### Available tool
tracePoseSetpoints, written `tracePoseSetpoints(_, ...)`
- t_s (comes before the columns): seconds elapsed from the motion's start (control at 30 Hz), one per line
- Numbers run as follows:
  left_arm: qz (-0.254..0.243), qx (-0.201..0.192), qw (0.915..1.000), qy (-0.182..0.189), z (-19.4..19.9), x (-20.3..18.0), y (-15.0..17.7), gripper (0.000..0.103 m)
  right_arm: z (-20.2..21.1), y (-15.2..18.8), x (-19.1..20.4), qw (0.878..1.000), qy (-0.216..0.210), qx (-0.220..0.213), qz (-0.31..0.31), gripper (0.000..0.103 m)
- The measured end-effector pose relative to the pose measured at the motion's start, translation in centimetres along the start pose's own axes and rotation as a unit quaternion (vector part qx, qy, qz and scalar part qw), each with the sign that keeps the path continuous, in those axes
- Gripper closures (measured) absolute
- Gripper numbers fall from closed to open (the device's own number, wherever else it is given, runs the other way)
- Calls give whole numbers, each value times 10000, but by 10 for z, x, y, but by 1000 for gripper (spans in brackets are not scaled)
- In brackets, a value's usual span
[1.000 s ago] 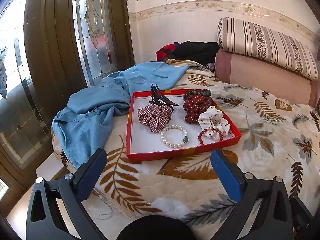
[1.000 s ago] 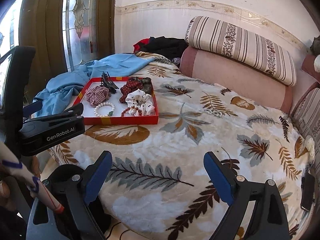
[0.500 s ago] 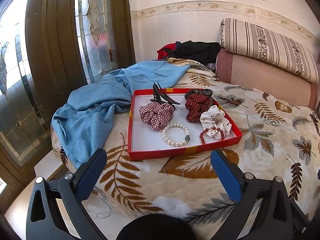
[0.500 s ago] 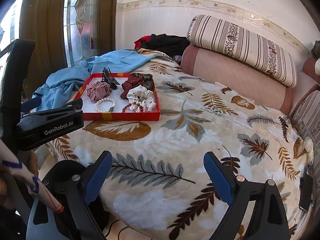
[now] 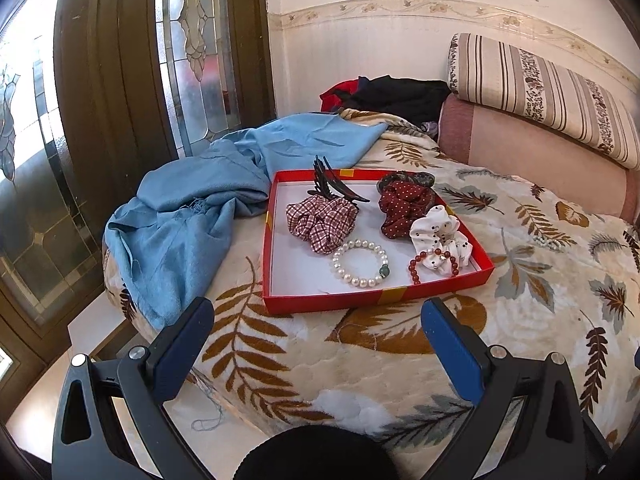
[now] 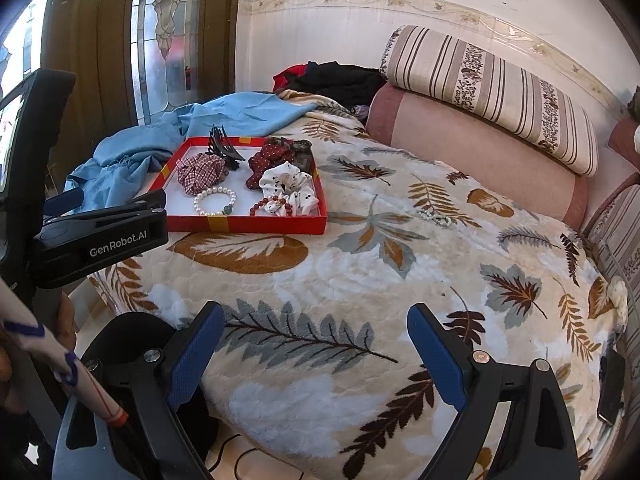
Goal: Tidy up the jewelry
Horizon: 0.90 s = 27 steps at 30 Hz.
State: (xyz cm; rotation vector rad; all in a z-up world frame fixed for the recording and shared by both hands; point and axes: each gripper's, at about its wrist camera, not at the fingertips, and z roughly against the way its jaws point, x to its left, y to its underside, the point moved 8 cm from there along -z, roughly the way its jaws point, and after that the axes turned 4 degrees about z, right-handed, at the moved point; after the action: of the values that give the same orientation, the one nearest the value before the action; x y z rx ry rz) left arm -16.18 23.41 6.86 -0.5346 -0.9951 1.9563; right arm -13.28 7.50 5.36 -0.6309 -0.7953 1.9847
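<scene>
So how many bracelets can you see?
3. A pearl bracelet and a red bead bracelet lie in the red tray. A pale bead bracelet lies on the blanket. More may hide under scrunchies.

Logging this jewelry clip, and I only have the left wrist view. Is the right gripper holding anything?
Observer: No. The right gripper is open and empty. It is above the leaf-print blanket, well short of the red tray.
Operator: Is anything lying on the bed's right side, outside my view?
Observer: Yes. A dark flat object, possibly a phone, lies at the bed's right edge.
Operator: Any cushions over there?
Observer: Another striped cushion runs along that right side.
</scene>
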Motion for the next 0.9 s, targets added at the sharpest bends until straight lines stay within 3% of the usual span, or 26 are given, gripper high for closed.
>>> tracePoseSetpoints(0.9,-166,139,9996,-164,-3,2,3,0,-1,5,-11,9997,-40,-7,-224,8)
